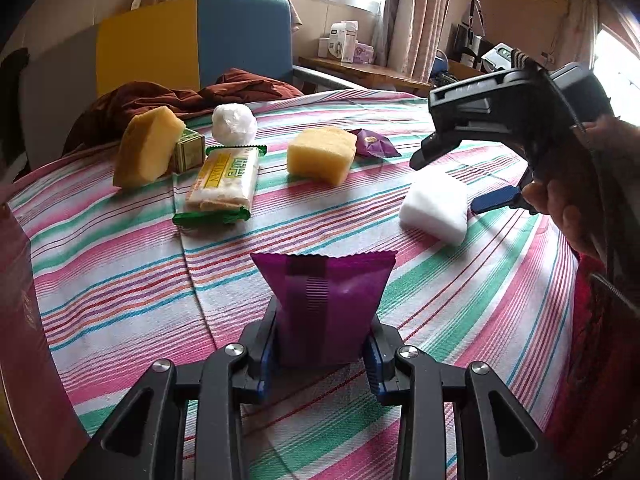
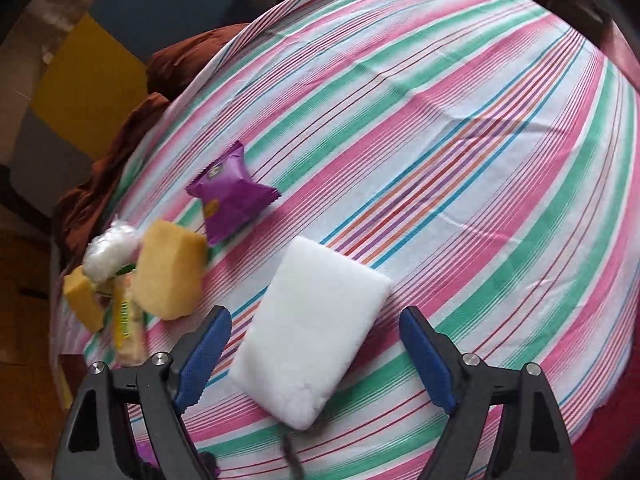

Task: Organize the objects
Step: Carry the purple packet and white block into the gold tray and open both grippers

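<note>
hidden: purple packet [image 1: 326,304] base behind jaws | blurred: cracker pack [image 2: 127,330]

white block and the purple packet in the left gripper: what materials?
White block: looks like soft foam sponge, matte, rounded edges, a dent at one corner. Purple packet: likely plastic film, glossy, with a serrated top seal.

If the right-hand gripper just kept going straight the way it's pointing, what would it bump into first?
Most likely the white foam block. The right gripper points steeply down with its jaws open on either side of it, not touching. Below lies the striped cloth.
</note>
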Tool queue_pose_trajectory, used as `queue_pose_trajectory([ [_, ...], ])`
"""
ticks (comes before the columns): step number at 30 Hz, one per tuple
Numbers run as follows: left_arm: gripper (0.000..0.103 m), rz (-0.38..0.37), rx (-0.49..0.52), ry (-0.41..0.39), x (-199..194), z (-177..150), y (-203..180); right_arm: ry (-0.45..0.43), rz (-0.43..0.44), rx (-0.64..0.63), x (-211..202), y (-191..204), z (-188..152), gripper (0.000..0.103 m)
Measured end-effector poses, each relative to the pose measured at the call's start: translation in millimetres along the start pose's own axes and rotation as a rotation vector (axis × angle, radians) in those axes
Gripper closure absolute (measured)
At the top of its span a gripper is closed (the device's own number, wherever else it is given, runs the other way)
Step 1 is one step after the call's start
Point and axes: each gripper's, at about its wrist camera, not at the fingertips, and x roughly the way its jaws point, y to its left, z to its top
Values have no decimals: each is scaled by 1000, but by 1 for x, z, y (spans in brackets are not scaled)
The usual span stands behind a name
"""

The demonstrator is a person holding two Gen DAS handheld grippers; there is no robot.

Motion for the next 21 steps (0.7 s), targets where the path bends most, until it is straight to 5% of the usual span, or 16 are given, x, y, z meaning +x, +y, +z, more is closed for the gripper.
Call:
queue_pose_trajectory([
  [8, 66, -5, -5, -1, 1, 0, -1, -2, -122, -112, 14, 30, 3, 15],
  [11, 66, -6, -6, -2, -3, -2, -3, -14, -186, -146, 13, 31, 3, 39],
  [16, 66, -2, -3, -3, -3, -2, -3, -43, -39, -190, -2, 38, -1, 41],
  [21, 69, 9, 0, 0, -8, -2, -5, -86, 8, -323, -11, 60, -12, 41],
])
